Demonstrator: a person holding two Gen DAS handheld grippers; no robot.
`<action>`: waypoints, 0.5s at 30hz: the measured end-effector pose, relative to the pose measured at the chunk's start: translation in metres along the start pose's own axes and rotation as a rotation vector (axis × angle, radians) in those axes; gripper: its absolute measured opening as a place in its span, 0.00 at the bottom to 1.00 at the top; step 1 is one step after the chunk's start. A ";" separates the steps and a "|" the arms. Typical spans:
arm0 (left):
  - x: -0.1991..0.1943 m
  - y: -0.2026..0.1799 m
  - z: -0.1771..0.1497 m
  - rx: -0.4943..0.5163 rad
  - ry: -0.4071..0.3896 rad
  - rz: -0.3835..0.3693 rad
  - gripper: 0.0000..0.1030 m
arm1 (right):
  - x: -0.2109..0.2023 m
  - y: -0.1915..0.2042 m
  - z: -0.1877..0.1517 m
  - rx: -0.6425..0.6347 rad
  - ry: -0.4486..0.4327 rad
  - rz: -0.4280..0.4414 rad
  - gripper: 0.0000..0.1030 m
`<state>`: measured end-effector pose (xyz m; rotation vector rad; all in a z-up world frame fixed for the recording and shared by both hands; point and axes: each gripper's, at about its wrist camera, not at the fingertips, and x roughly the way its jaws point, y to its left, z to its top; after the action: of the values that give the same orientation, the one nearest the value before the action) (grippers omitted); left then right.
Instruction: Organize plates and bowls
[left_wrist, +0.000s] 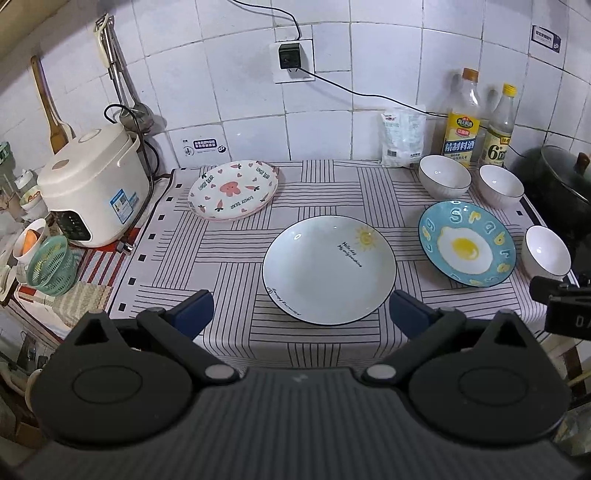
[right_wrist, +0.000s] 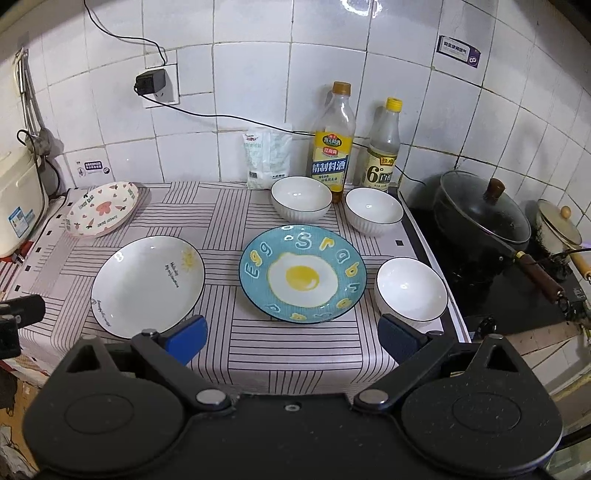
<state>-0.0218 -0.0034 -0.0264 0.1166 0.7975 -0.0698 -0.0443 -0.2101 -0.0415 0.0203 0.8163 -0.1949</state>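
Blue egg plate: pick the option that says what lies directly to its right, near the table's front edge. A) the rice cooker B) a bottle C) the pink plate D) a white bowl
D: in the right wrist view a white bowl sits just right of the blue egg plate, near the cloth's front edge; the bottles stand at the back by the wall, and the pink plate and cooker are far left.

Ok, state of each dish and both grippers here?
White sun plate: empty, flat on cloth.
Egg plate: empty, flat.
Pink plate: empty, rear left.
Three white bowls: upright, empty, unstacked.
Left gripper: open, holding nothing.
Right gripper: open, holding nothing.
Black pot: lidded.
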 end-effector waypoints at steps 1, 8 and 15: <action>0.000 0.000 0.000 0.001 -0.001 -0.002 1.00 | 0.000 0.000 -0.001 -0.002 0.000 0.000 0.97; 0.000 -0.005 -0.001 -0.004 0.000 -0.017 1.00 | 0.000 -0.001 -0.002 -0.014 -0.002 -0.007 0.97; 0.001 -0.006 -0.001 -0.009 0.006 -0.019 1.00 | 0.001 -0.002 -0.002 -0.013 -0.003 -0.013 0.97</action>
<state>-0.0227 -0.0095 -0.0282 0.1010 0.8044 -0.0845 -0.0453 -0.2121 -0.0434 0.0026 0.8149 -0.2019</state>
